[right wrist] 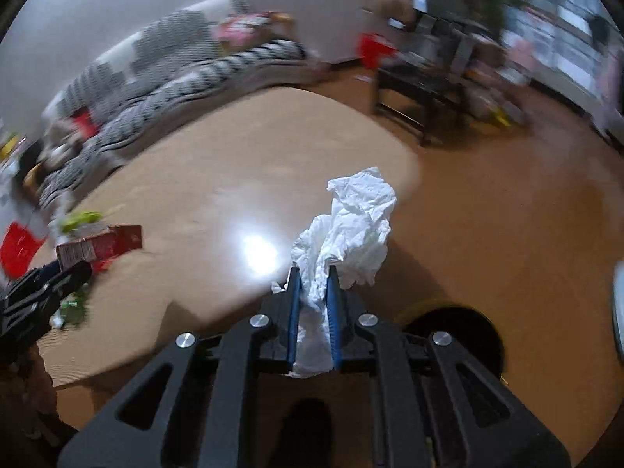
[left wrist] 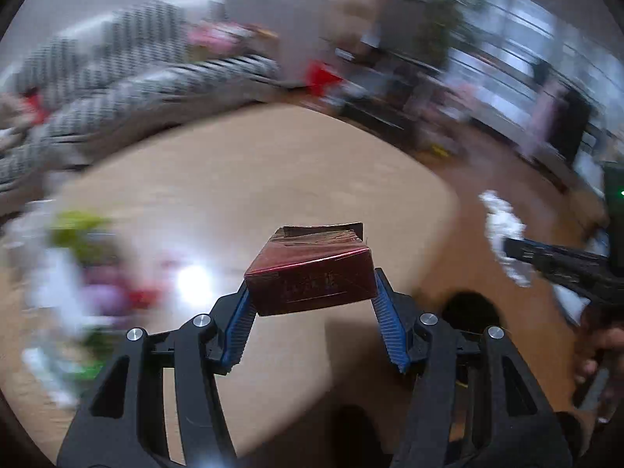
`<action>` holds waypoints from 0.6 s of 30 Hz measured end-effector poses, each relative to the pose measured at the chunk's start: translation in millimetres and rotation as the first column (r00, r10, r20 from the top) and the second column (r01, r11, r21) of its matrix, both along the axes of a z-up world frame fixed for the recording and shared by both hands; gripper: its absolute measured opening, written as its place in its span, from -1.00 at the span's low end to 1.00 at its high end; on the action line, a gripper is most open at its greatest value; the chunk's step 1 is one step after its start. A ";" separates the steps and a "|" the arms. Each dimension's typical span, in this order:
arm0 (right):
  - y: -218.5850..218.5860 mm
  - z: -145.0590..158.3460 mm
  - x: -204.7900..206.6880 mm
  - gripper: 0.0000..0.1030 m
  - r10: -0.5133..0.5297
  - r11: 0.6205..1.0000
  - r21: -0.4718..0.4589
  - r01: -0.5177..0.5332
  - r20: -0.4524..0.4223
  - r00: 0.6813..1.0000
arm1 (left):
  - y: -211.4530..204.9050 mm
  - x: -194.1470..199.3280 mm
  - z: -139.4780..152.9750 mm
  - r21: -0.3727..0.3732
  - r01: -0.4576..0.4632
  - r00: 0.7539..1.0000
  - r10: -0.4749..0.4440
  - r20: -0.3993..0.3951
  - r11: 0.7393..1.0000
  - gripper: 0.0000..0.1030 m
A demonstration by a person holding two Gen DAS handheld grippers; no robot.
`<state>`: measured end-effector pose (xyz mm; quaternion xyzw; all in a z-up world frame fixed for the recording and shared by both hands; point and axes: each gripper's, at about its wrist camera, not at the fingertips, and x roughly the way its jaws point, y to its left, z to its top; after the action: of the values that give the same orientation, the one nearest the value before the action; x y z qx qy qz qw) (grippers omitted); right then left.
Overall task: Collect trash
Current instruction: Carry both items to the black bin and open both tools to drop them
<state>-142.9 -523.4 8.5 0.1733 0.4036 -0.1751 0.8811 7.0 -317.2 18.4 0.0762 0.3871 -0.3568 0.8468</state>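
While both views smear with motion blur, each gripper clamped on one piece of trash.

Left gripper (left wrist: 314, 292) pinching dark red carton (left wrist: 312, 273) between blue pads, centre frame over tan table (left wrist: 234, 179). Right gripper (right wrist: 314, 284) nearly closed on crumpled white tissue (right wrist: 351, 230), centre frame, wad rising above fingertips. Blurred litter (left wrist: 89, 273) at left of table; striped sofa (right wrist: 163, 74) upper left.

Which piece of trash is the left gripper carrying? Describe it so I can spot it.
Over the tan table, look between the left gripper and its blue pads. There sits a dark red box, hard-edged and glossy, unlike the crumpled white tissue pinched in the right gripper.
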 end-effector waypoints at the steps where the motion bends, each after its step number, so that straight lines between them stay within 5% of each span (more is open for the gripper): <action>1: -10.4 -7.3 -11.6 -0.74 -0.028 1.000 0.009 0.028 -0.012 1.000 | -20.9 -7.7 -6.4 -0.002 0.051 0.998 -0.051 -0.026 0.999 0.09; 7: -71.6 -69.7 -81.7 -0.74 -0.182 0.977 0.091 0.193 -0.119 0.976 | -135.1 -54.6 -65.5 0.019 0.334 0.930 -0.327 -0.167 0.942 0.09; 12: -98.8 -109.7 -109.7 -0.73 -0.236 0.955 0.137 0.262 -0.180 0.955 | -187.8 -74.4 -109.9 0.053 0.434 0.880 -0.410 -0.239 0.900 0.09; 18: -112.5 -129.0 -117.2 -0.73 -0.259 0.941 0.170 0.294 -0.205 0.944 | -220.5 -76.9 -137.8 0.078 0.478 0.855 -0.443 -0.270 0.875 0.09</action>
<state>-260.1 -635.9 -120.6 0.2986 0.4683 -0.2714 0.7860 -69.9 -537.7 -119.4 0.1822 0.4830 -0.5274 0.6748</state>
